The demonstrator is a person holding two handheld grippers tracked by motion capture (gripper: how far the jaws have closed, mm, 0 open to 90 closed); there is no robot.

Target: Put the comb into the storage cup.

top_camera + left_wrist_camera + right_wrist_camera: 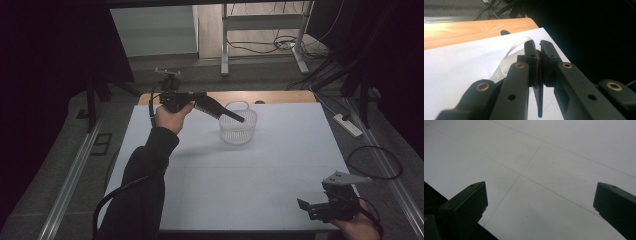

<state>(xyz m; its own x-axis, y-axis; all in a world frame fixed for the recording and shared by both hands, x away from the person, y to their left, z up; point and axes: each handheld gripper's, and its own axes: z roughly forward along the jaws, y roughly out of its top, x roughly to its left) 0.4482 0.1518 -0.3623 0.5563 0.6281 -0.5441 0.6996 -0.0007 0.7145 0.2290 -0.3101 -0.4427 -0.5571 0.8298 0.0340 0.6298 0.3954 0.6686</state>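
The left claw (239,119) is clenched, its black jaws pressed together with a thin dark sliver pinched between them in the left gripper view; what that sliver is cannot be told. In the high view the left claw's tip reaches over the near rim of a clear plastic basket (239,134), which stands upright on the white table (280,165) toward its far middle. From the left gripper view (537,53) the basket's curved handle (516,46) arcs just beyond the jaw tips, apparently touching or very near them, though contact cannot be confirmed. The basket looks empty as far as the dim pictures allow, and nothing else lies loose on the table around it. The person's left hand (170,117) holds the gripper level, sleeve stretching back to the near edge. The right claw (312,207) rests released at the table's near right corner, well apart from the basket, its jaws (464,207) standing wide over bare white surface with nothing between them. Judged from this, the work on the basket is at an early or middle stage: the left claw has arrived at the basket, but whether it is delivering something, or taking the handle, is unsettled. The basket has not been lifted, and the right claw has no part yet.
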